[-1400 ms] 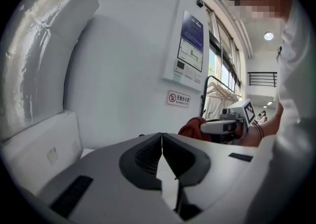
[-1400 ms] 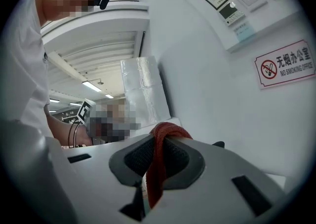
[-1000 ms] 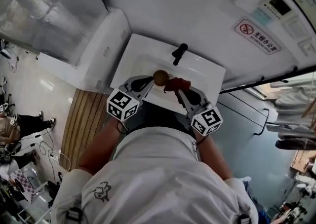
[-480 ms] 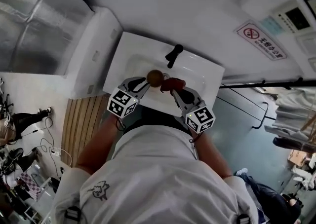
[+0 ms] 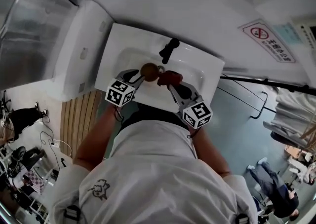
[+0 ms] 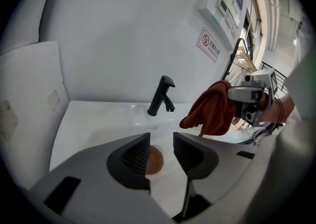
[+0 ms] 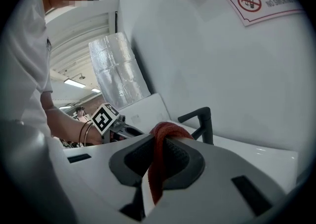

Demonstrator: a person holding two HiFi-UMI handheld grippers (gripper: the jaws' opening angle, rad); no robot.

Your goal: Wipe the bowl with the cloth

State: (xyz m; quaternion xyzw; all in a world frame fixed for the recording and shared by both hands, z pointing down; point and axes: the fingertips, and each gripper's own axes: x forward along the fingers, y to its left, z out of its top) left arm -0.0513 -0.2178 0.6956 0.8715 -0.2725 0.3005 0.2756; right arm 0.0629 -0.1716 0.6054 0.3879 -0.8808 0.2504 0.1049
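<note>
A small brown bowl (image 5: 149,71) lies in the white sink (image 5: 197,70) below the black faucet (image 5: 168,49). My left gripper (image 5: 133,75) sits just left of it with its jaws opening. In the left gripper view the bowl (image 6: 155,162) shows through the gap, beyond the pads, and neither pad presses on it. My right gripper (image 5: 171,82) is shut on a red cloth (image 5: 169,77), held bunched just right of the bowl. The cloth (image 7: 160,141) is folded over between the right pads and hangs down. From the left gripper view the cloth (image 6: 212,109) hangs over the basin.
The faucet (image 6: 161,94) stands at the back of the sink against a white wall. A no-smoking sign (image 5: 269,40) hangs on the wall to the right. A white cabinet (image 5: 74,50) stands left of the sink, a black rail (image 5: 266,82) to its right.
The left gripper's tips have drawn slightly back from the bowl, which now rests apart from them in the basin. The right gripper still holds the cloth. The head view has shifted.
</note>
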